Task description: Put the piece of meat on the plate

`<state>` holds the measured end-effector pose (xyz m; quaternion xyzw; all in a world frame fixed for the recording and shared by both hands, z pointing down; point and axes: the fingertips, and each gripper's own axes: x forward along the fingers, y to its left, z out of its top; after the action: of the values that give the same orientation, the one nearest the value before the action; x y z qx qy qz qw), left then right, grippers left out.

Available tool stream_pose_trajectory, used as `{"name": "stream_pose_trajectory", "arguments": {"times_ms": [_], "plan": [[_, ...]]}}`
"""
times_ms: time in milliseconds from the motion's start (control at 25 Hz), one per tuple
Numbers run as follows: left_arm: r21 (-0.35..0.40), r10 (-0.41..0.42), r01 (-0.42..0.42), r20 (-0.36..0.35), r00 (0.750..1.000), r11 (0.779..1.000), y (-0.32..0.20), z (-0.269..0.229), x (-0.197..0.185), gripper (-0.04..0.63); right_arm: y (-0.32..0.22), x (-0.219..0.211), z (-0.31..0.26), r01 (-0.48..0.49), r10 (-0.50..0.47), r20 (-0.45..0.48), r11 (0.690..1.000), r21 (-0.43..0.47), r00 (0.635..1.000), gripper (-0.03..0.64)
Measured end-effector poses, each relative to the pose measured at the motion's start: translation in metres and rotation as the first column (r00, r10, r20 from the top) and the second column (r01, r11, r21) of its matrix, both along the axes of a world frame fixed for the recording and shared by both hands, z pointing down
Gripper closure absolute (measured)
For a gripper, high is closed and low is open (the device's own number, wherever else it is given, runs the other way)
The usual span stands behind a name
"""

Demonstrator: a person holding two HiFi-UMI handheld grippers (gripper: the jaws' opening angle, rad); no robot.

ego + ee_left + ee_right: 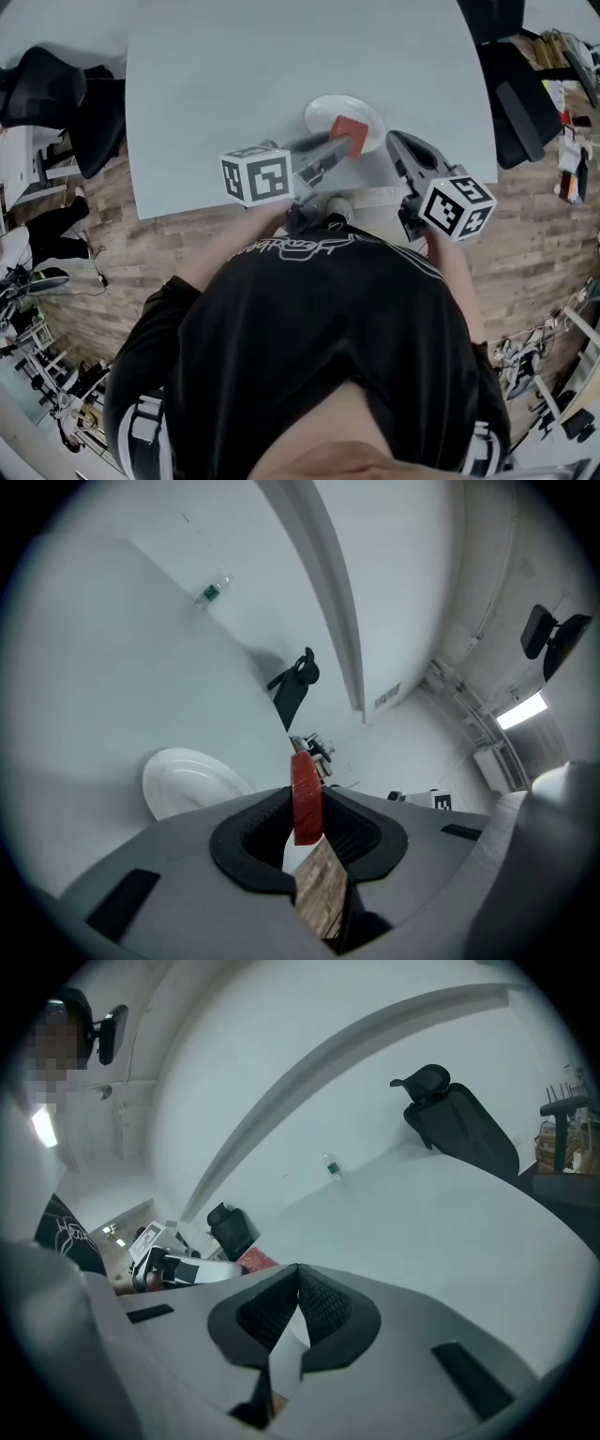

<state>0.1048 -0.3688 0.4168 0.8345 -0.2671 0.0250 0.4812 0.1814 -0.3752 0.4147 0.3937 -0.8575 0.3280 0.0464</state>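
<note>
in the head view, just above the frame's centre, the left gripper (337,148) is clenched on the red piece of meat (351,133) and holds it over the white plate (323,112) on the pale table (281,66); whether the meat touches the plate cannot be told. the left gripper view shows the meat upright, edge-on between the pads at centre, with the plate at lower left. the right gripper (398,142), just right of the plate, has its jaws pressed together on nothing.

Black top (319,328) with white lettering and white-striped sleeves (141,431) — the grey left gripper (339,145) and right gripper (396,141) each bear a black-and-white marker cube.
</note>
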Motion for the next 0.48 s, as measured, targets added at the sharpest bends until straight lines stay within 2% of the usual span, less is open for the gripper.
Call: {"name": "stream_pose_trajectory", "arguments": {"times_ms": [480], "plan": [[-0.026, 0.010, -0.008, 0.091, 0.996, 1.000, -0.022, 0.046, 0.007, 0.502, -0.016, 0.005, 0.032, 0.011, -0.011, -0.007, 0.998, -0.062, 1.000, 0.611]]}}
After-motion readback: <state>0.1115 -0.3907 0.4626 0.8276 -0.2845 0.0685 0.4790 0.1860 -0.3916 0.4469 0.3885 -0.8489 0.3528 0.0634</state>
